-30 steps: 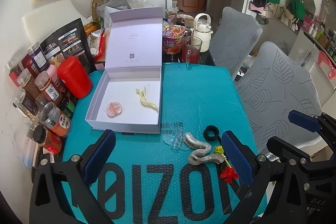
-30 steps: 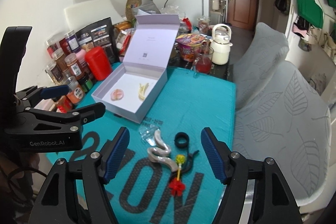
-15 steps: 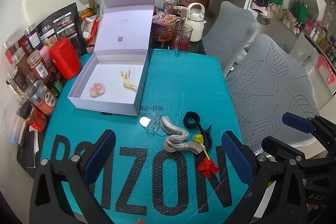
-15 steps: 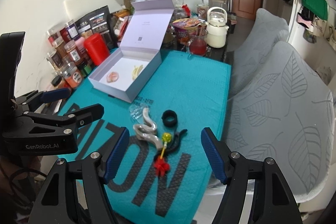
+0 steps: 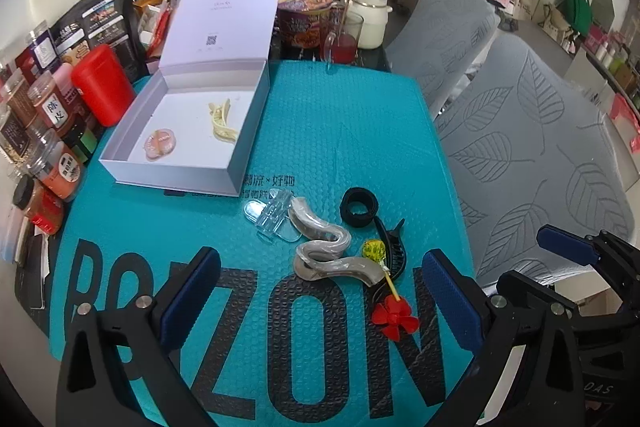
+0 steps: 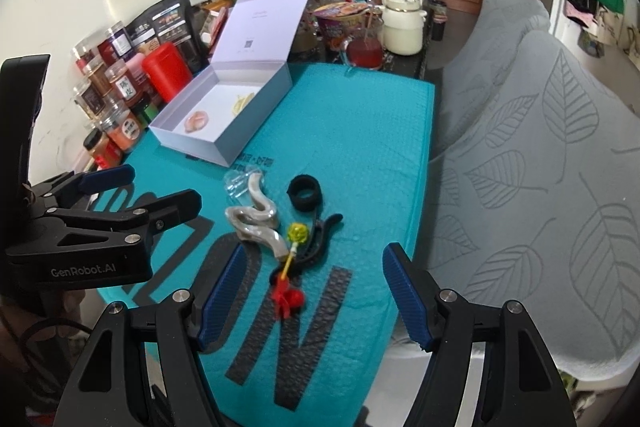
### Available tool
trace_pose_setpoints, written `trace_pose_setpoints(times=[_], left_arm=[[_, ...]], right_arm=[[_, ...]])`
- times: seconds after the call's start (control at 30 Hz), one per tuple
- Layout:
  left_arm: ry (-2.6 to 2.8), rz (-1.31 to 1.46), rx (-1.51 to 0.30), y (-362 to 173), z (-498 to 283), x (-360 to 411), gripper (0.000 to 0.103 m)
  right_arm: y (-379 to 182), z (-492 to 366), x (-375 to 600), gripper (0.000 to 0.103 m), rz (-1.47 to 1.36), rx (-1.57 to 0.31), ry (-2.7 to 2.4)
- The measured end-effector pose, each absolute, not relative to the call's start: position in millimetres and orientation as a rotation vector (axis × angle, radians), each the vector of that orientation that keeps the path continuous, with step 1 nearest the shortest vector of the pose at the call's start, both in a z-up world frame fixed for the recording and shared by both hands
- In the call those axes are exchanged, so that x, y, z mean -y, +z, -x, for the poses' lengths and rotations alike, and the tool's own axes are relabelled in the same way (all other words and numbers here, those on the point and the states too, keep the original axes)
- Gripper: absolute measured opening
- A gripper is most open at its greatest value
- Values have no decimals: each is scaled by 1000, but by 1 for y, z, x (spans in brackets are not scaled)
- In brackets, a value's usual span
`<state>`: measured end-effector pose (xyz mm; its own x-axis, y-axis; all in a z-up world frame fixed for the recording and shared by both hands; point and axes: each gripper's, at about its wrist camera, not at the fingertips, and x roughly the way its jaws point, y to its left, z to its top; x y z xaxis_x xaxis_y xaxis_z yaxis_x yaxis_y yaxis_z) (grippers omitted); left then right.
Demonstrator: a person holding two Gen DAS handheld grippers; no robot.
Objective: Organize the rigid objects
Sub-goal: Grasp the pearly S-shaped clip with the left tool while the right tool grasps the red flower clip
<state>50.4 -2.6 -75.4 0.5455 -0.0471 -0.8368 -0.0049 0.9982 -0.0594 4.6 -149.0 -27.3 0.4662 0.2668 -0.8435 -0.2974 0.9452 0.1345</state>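
An open white box (image 5: 132, 147) (image 6: 192, 143) sits on the teal mat and holds a pink round piece (image 5: 161, 143) and a cream hair clip (image 5: 222, 123). In front of it lie a clear clip (image 5: 270, 217), a grey wavy clip (image 5: 332, 253) (image 6: 256, 221), a black ring (image 5: 359, 207) (image 6: 304, 193), a black claw clip (image 5: 390, 251), and a yellow-and-red flower pick (image 5: 390, 297) (image 6: 290, 267). My left gripper (image 5: 320, 301) is open and empty, above the mat near these items. My right gripper (image 6: 316, 293) is open and empty, just right of them.
Spice jars (image 5: 48, 155) and a red canister (image 5: 102, 85) line the mat's left edge. A noodle cup (image 5: 304, 21), a glass of red drink (image 5: 342, 39) and a cream kettle (image 5: 370, 15) stand behind. Grey leaf-print chairs (image 5: 540, 155) are on the right.
Both grippers have pulled back and up from the table, so the box and the pile of clips now sit farther away. Nothing on the mat has moved.
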Motion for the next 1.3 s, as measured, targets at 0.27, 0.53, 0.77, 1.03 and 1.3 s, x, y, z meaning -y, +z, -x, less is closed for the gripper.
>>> trace_pose_setpoints(times=[0.27, 0.53, 0.77, 1.03, 1.3], left_arm=[[-96, 43, -1041, -112, -66, 5, 103], [-167, 34, -1081, -142, -83, 8, 103], [-209, 62, -1116, -162, -99, 6, 103], [-170, 30, -1168, -182, -116, 10, 103], [-191, 69, -1234, -204, -121, 10, 103]], right_arm=[[-71, -5, 150, 71, -2, -1089, 326], [-108, -1, 157, 71, -65, -1157, 284], [-124, -1, 162, 71, -123, -1182, 249], [-126, -8, 159, 71, -115, -1178, 231], [-129, -12, 159, 71, -115, -1186, 223]])
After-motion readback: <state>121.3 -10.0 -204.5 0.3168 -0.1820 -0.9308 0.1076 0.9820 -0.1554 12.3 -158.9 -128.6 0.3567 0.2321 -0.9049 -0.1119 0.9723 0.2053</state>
